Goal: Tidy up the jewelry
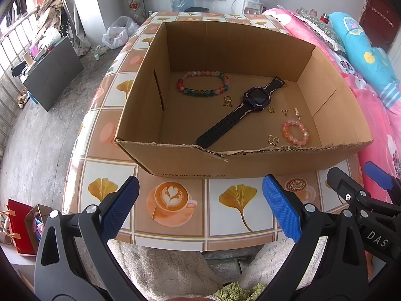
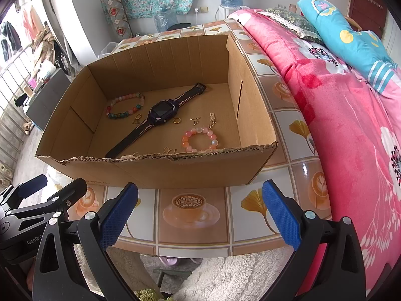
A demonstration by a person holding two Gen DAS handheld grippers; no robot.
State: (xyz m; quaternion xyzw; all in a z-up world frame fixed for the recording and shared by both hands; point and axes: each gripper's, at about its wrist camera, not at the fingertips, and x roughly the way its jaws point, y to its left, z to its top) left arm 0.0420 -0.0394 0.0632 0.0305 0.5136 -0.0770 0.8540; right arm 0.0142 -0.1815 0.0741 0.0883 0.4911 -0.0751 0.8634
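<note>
Left gripper: jaws spread wide, blue pads bare, nothing held. It is held low over the near edge of the table, outside the box. Right gripper: likewise spread and empty, held at the same near edge, just beside the left one; each tool's black frame is seen at the margin of the other's view. Both are judged to be parked in a ready pose, short of the box, so that the whole contents stay in view of both cameras.

Cardboard box: open-topped, near wall torn along its rim, set on the patterned table between the grippers and the far wall. The pieces lie loose on its floor, apart from one another, none stacked.

Contents, nearest outward (left view):
- butterfly charm, just behind the torn near wall;
- pink bead bracelet, right of it, with a small chain attached;
- watch, laid diagonally, strap end toward the near wall;
- gold ring and small gold bits right of the watch;
- a second ring-like piece left of the watch;
- multicoloured bead bracelet, farthest back.

All jewelry is ahead of and below the jaws, behind the near wall; nothing is touched. A reach over the torn rim is judged necessary for any pick; the pink bracelet lies nearer the right gripper.
</note>
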